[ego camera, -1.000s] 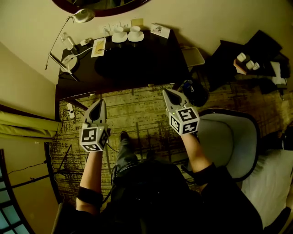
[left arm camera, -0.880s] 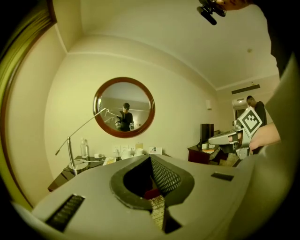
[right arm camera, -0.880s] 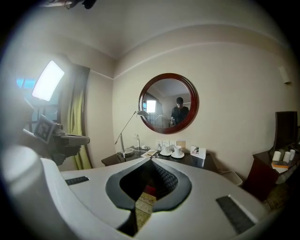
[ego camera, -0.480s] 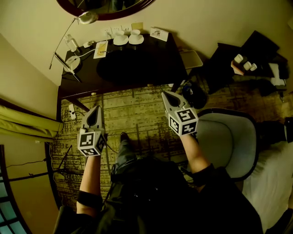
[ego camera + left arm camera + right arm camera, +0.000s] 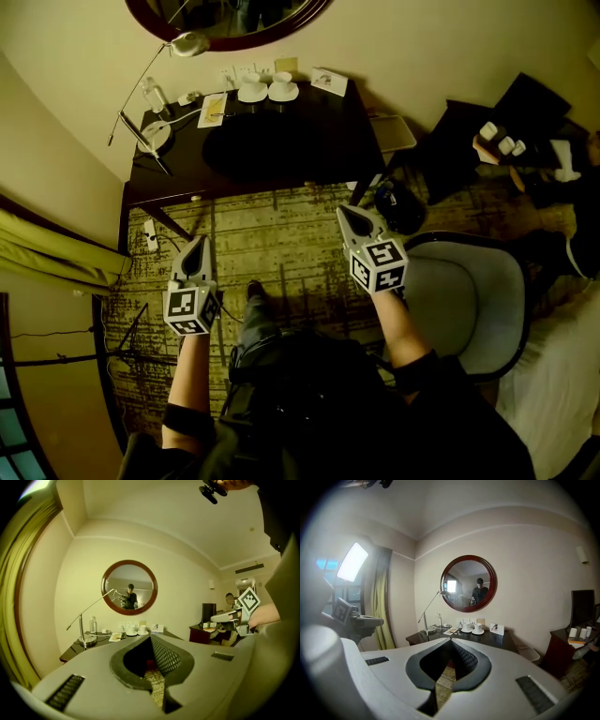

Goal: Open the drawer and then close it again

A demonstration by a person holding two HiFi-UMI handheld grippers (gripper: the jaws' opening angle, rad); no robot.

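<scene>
A dark wooden desk [image 5: 281,141] stands against the far wall, and I cannot make out its drawer along the front edge [image 5: 244,192]. My left gripper [image 5: 196,244] hangs over the carpet a short way from that edge, shut and empty. My right gripper [image 5: 345,212] is level with the desk's right corner, also shut with nothing between its fingers. In the left gripper view the closed jaws [image 5: 151,640] point at the desk [image 5: 75,651]. The right gripper view shows the same closed jaws [image 5: 450,641] and the desk top [image 5: 506,639] beyond.
A desk lamp [image 5: 155,136], two cups [image 5: 267,91] and papers sit on the desk under a round mirror [image 5: 234,14]. A grey armchair [image 5: 469,291] stands at the right. A curtain [image 5: 56,258] hangs at the left, and a dark cabinet [image 5: 487,141] is at the far right. A patterned carpet [image 5: 272,244] covers the floor.
Both grippers have drawn back from the desk's front edge toward the person, the left one farther. Their jaws have stayed shut.
</scene>
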